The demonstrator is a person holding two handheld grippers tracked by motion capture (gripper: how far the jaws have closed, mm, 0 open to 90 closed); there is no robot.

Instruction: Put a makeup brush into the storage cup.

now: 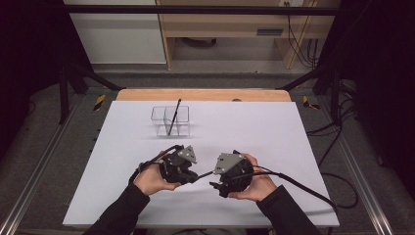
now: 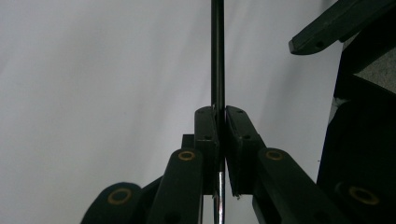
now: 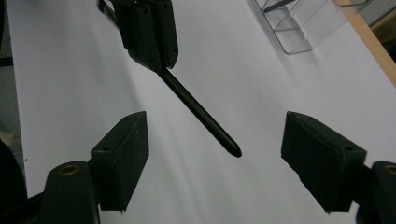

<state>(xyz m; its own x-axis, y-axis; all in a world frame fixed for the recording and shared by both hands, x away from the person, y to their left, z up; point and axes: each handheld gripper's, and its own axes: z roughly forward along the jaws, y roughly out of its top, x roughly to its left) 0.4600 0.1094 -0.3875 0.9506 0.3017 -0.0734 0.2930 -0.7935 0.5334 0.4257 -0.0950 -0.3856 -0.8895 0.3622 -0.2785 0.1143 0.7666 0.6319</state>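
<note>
A thin black pen (image 2: 217, 51) is clamped between the pads of my left gripper (image 2: 222, 112), jaws shut on its shaft. In the high view the left gripper (image 1: 195, 175) and right gripper (image 1: 216, 185) face each other low over the white table (image 1: 274, 132), with the pen (image 1: 204, 174) bridging them. In the right gripper view my right gripper (image 3: 217, 119) is open. The pen's tip (image 3: 231, 149) lies between its pads, touching neither. The left gripper's jaws hold the pen's far end at the top of that view.
A clear plastic divided holder (image 1: 170, 121) stands at the back of the table with another black pen (image 1: 174, 113) leaning in it. The holder (image 3: 299, 28) also appears at upper right, near the wooden table edge (image 3: 369, 42). Cables trail from both grippers.
</note>
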